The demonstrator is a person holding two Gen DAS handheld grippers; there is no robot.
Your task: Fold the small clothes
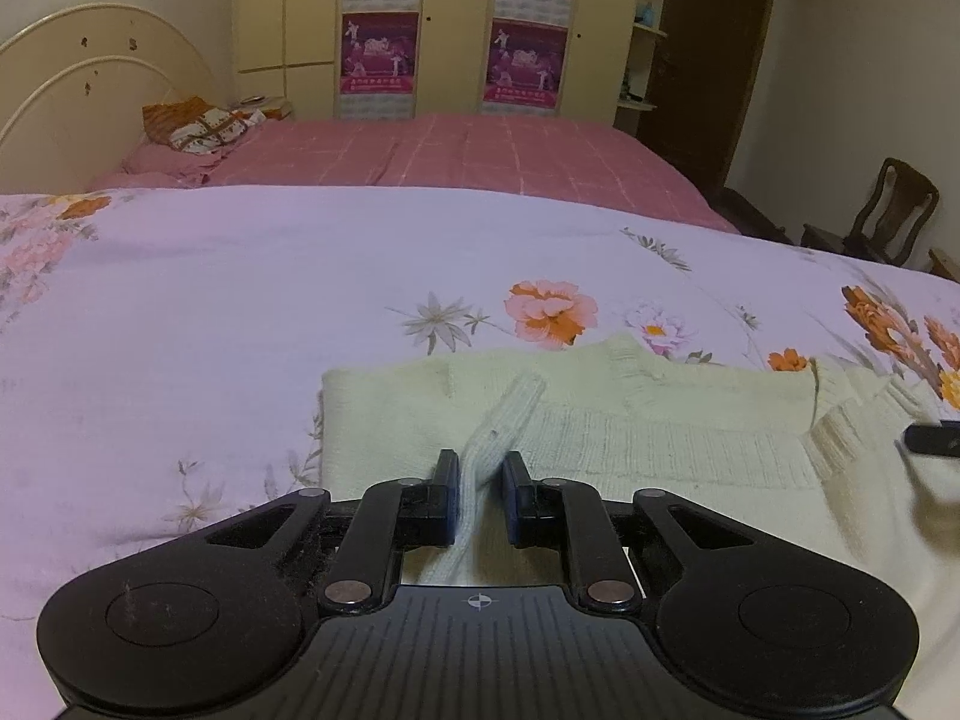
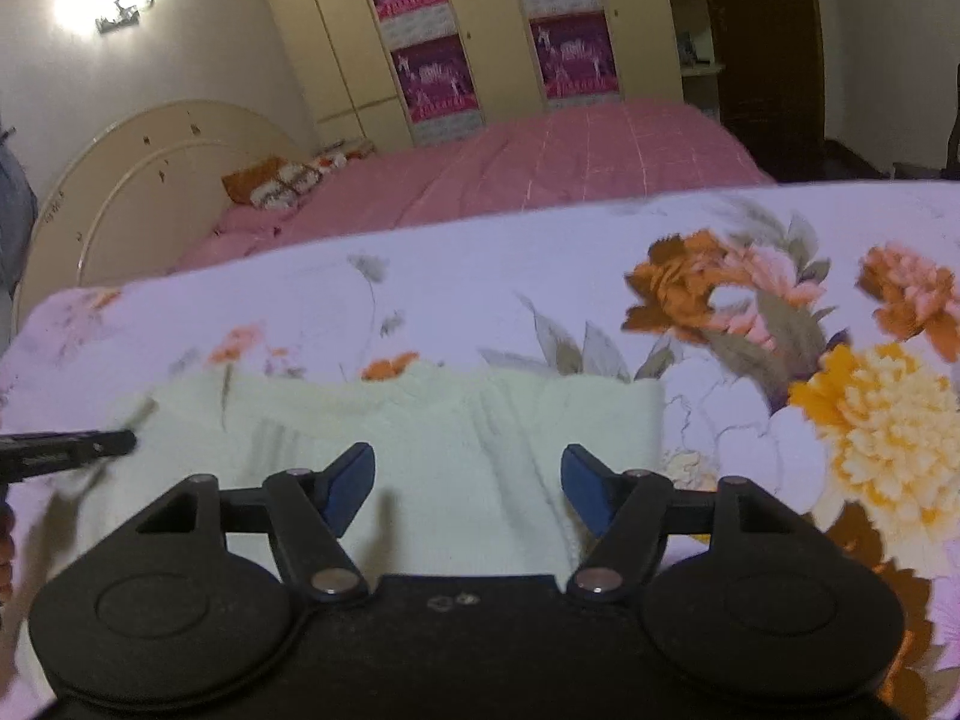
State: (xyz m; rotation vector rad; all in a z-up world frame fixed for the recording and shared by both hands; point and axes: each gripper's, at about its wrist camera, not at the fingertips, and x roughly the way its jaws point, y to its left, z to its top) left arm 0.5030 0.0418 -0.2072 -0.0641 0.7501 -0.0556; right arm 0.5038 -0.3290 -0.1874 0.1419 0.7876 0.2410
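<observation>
- Left gripper (image 1: 480, 483): jaws drawn nearly together, pinching a ribbed knit strip (image 1: 501, 420), which looks like a sleeve or cuff of the garment. The strip rises in a ridge between the pads and runs back under the tool body.
- Right gripper (image 2: 468, 489): jaws stand about half open, holding nothing. They hover over the right part of the knit, 1 finger to each side of a lengthwise crease; I cannot tell whether the tips touch the cloth. This view is smeared.
- Task thing: 1 pale green knitted sweater (image 1: 630, 438), spread flat on the floral bedspread (image 1: 240, 300) at its near edge, neckline pointing toward the far edge. The right side looks already doubled over, with a ribbed edge lying across the body.
- Beyond the spread: pink checked bed (image 1: 480, 150) and a wardrobe with posters (image 1: 456, 30), well apart from the work.
- Step in hand, as I judge it: taking hold of the left sleeve to fold it in across the body. Left grip made; right not yet.
- Next move calls for: lifting the pinched strip just clear, carrying it across toward the middle, and laying it flat. The right tool should either pin the body down or close on its own edge.
- Risk: loose knit stretches and drags, so the whole garment may slide toward the near edge.
</observation>
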